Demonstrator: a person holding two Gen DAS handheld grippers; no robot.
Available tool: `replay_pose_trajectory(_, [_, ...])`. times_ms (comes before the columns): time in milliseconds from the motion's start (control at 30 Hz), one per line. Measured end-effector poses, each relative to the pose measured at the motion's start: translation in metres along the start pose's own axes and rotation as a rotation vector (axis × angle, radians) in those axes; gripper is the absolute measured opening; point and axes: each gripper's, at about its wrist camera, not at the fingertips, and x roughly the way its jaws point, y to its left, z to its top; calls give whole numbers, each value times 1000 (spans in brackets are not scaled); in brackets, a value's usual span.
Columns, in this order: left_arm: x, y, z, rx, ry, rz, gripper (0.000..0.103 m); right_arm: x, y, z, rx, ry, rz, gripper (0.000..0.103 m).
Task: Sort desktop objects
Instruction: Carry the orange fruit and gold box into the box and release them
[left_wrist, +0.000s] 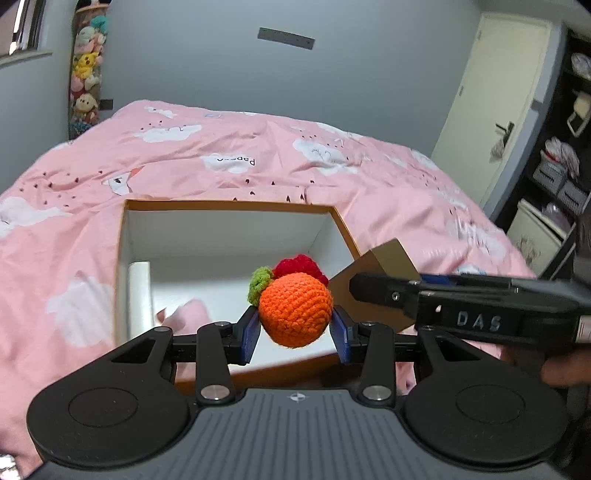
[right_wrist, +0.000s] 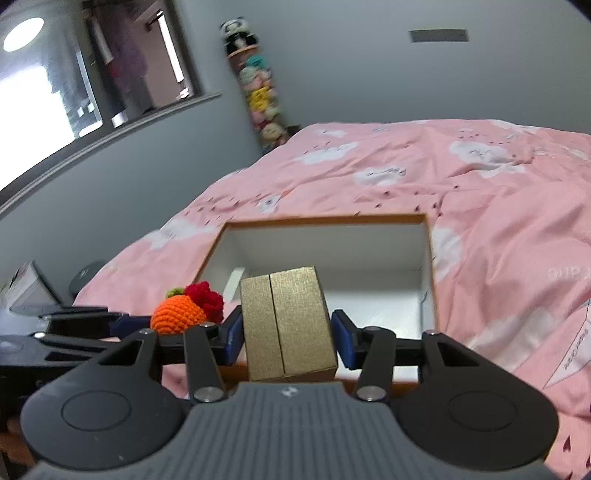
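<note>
My left gripper (left_wrist: 295, 332) is shut on an orange crocheted fruit (left_wrist: 294, 309) with a green leaf and red tuft, held above the near edge of an open orange-rimmed box (left_wrist: 229, 205) with a white inside. My right gripper (right_wrist: 288, 338) is shut on a gold cardboard box (right_wrist: 288, 325), held above the near edge of the same open box (right_wrist: 325, 220). In the left wrist view the right gripper (left_wrist: 354, 286) enters from the right with the gold box (left_wrist: 380, 269). In the right wrist view the crocheted fruit (right_wrist: 179, 315) shows at left.
The open box lies on a bed with a pink cloud-print duvet (left_wrist: 258, 155). A white roll-like item (left_wrist: 139, 295) lies inside the box at its left wall. A column of plush toys (left_wrist: 86, 74) hangs in the far corner. A door and shelves (left_wrist: 554, 166) stand at right.
</note>
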Motion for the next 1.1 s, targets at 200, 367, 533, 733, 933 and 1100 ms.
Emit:
replay_pose_trajectory(200, [62, 26, 2, -138, 107, -11, 47, 51, -23, 1, 35, 58, -102, 52])
replay_pose_trajectory(367, [86, 33, -2, -158, 151, 6, 47, 89, -35, -16, 18, 175, -179, 52])
replay_pose_trajectory(533, [94, 34, -6, -161, 173, 16, 47, 117, -38, -27, -25, 252, -252, 52])
replay_pose_trajectory(733, [95, 34, -6, -164, 180, 9, 47, 117, -30, -31, -87, 273, -312, 52])
replay_pose_trajectory(933, [99, 32, -4, -159, 189, 2, 47, 113, -29, -32, -94, 288, -329, 52])
replay_pose_trajectory(1100, [102, 27, -3, -157, 199, -4, 47, 107, -31, -30, -86, 281, -329, 52])
